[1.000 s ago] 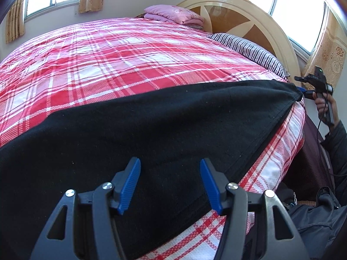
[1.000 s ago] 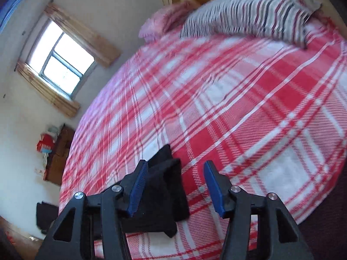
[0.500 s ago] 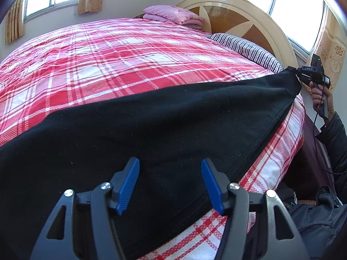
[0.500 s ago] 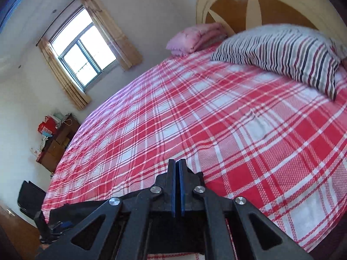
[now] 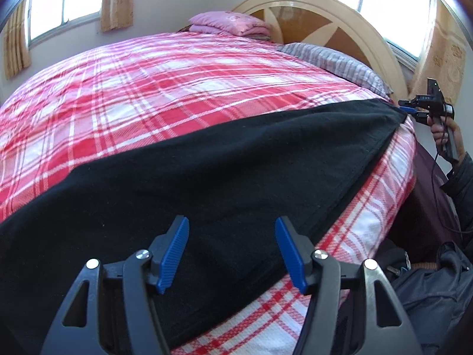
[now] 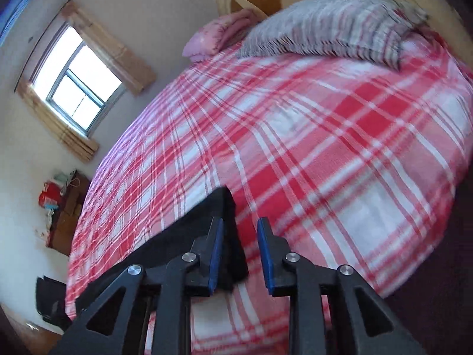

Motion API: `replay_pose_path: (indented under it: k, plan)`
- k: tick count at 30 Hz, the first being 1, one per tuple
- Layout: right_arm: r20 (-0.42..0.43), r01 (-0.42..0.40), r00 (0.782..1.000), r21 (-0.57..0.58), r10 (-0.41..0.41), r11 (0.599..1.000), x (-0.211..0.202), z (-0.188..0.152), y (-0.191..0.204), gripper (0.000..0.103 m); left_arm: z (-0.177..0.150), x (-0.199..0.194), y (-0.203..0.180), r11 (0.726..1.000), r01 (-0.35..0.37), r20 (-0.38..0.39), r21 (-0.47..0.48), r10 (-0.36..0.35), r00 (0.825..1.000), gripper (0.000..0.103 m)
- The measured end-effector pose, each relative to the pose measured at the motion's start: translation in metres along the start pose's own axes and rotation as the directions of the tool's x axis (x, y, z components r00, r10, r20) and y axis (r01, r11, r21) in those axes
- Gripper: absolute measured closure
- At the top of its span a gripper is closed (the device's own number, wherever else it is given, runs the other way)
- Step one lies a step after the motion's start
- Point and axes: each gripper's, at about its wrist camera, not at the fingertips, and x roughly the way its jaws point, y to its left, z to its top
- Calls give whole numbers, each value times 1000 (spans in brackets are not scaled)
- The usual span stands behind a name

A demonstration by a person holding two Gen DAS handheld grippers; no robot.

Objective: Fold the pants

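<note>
Black pants lie spread along the near edge of the red plaid bed. My left gripper hovers open just over the cloth near its lower edge, with nothing pinched. At the far right end of the pants, a hand holds my right gripper at the corner. In the right wrist view the right gripper has its jaws opening. The pants corner lies between them against the left pad, and the right pad stands apart from it.
A striped pillow and a folded pink blanket lie by the curved headboard. The bed edge drops off at the right beside a dark jacket. A low cabinet stands by the far wall.
My right gripper shut on the pants corner, pulled it taut toward the headboard side, and now its jaws have parted around the corner. The left gripper has stayed put.
</note>
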Motion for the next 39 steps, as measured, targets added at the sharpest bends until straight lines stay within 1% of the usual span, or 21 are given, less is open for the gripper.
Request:
replay_pose_path:
  k: [1, 5, 7, 10, 14, 16, 17, 19, 20, 21, 23, 24, 26, 27, 29, 31, 32, 33, 34, 36, 39]
  plan:
    - [-27, -2, 1000, 28, 3, 1000, -3, -5, -4, 78, 0, 0, -2, 1000, 6, -3, 7, -6, 1000, 39]
    - [-126, -86, 987, 141, 104, 986, -3, -25, -14, 78, -1, 9, 2, 1000, -3, -26, -1, 3, 1000, 39]
    - [-148, -98, 981, 165, 123, 981, -1, -30, -11, 78, -2, 12, 5, 1000, 2, -26, -19, -2, 1000, 39]
    - [-160, -89, 980, 165, 116, 982, 3, -33, -1, 78, -2, 10, 7, 1000, 10, -21, -30, -10, 1000, 39]
    - [-190, -138, 966, 202, 177, 970, 20, -33, 8, 76, -4, 10, 8, 999, 12, -17, -31, -13, 1000, 39]
    - [-189, -109, 971, 208, 150, 972, 29, -33, 13, 76, -4, 10, 8, 999, 12, -16, -30, -12, 1000, 39]
    - [-181, -83, 976, 218, 124, 972, 33, -32, 11, 76, -4, 10, 8, 1000, 11, -16, -28, -11, 1000, 39]
    - [-164, -81, 979, 222, 119, 972, 36, -27, 12, 78, -4, 10, 7, 1000, 11, -18, -24, -12, 1000, 39]
    - [-142, -65, 985, 196, 94, 978, 35, -22, 16, 94, -4, 11, 7, 1000, 14, -18, -21, -14, 1000, 38]
    - [-109, -43, 992, 138, 59, 989, 32, -14, 29, 98, -4, 11, 7, 1000, 18, -17, -22, -19, 1000, 36]
    - [-62, -62, 996, 72, 67, 995, 24, -1, 49, 98, -4, 11, 7, 1000, 20, -14, -23, -20, 1000, 36]
    - [-19, -86, 996, 19, 86, 996, 18, 8, 66, 98, -4, 11, 6, 1000, 20, -13, -22, -20, 1000, 35]
    - [83, -124, 988, -92, 132, 988, 2, 23, 94, 98, -5, 11, 6, 1000, 17, -7, -18, -18, 1000, 35]
    - [145, -145, 975, -166, 170, 975, -8, 28, 108, 98, -6, 11, 6, 1000, 17, -4, -17, -17, 1000, 35]
    - [196, -181, 954, -232, 228, 956, -17, 29, 117, 98, -7, 11, 6, 1000, 16, 1, -18, -16, 1000, 35]
    - [182, -240, 943, -215, 280, 947, -13, 25, 112, 98, -8, 10, 6, 1000, 18, 5, -24, -18, 1000, 35]
    - [173, -251, 941, -218, 290, 943, -12, 20, 106, 98, -9, 10, 6, 1000, 19, 8, -24, -19, 1000, 35]
    - [158, -248, 946, -214, 284, 945, -8, 11, 94, 98, -9, 10, 6, 1000, 19, 11, -20, -19, 1000, 35]
    - [141, -213, 960, -188, 241, 959, -2, 2, 79, 98, -10, 10, 6, 1000, 19, 13, -16, -19, 1000, 34]
    - [101, -172, 977, -136, 187, 976, 9, -14, 57, 98, -10, 10, 5, 1000, 16, 13, -9, -16, 1000, 34]
    - [37, -150, 988, -46, 152, 988, 21, -34, 14, 98, -9, 11, 5, 1000, 21, 10, -7, -21, 1000, 31]
